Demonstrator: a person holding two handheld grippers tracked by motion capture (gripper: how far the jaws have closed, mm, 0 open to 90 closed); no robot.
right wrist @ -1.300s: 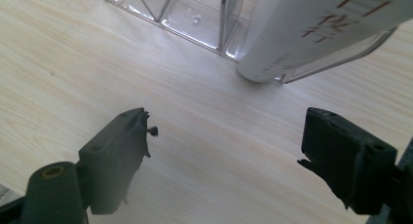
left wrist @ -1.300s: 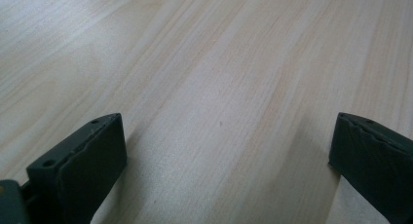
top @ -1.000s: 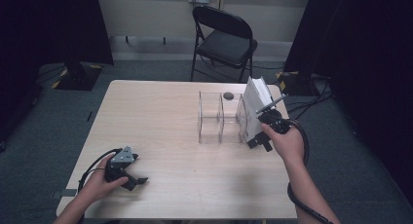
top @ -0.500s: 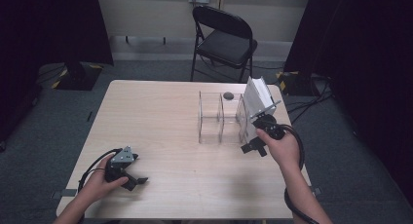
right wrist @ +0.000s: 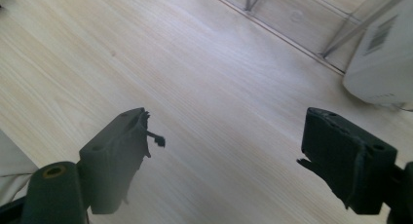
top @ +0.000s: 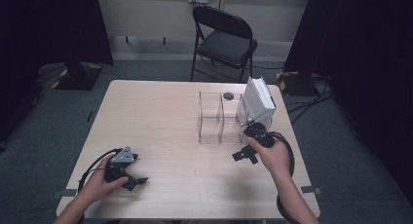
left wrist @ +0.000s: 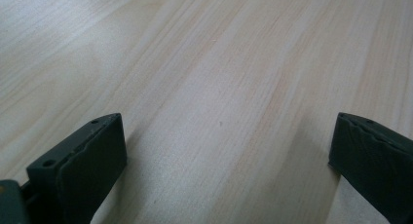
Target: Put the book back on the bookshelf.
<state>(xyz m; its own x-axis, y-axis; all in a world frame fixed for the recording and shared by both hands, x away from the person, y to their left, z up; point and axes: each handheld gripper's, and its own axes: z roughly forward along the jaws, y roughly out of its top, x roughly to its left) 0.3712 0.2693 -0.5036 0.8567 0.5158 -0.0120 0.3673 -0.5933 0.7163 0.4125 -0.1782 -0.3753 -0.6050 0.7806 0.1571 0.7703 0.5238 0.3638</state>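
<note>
While the white rectangular box (top: 259, 103) is seen leaning tilted in the right-hand end of the clear acrylic divider rack (top: 214, 119), no contact with either tool is observed. This box is located on the far right part of the pale wooden table (top: 160, 117), and its lower white corner with a barcode label is also recorded at the upper right of the right gripper view (right wrist: 384, 58), beside the thin rails of the rack (right wrist: 292, 19). Just in front of the box, on the person's side, the right gripper (top: 246, 155) is held in the right hand (top: 272, 156); its jaws are noted standing wide apart, with nothing between them but bare tabletop, and they are pointed down and leftward over the wood. A black cable is seen looping from it along the right forearm. A small dark round object (top: 228, 95) is noted lying on the table just behind the rack; its nature cannot be determined. Well apart from all this, near the front left corner of the table, the left gripper (top: 135, 181) is found resting on the surface under the left hand (top: 100, 185), a grey three-cornered plate on top. Its jaws are likewise recorded as spread wide over empty wood grain in the left gripper view (left wrist: 224, 151). Beyond the table's far edge, a black folding chair (top: 224, 39) is observed on the grey carpet.
</note>
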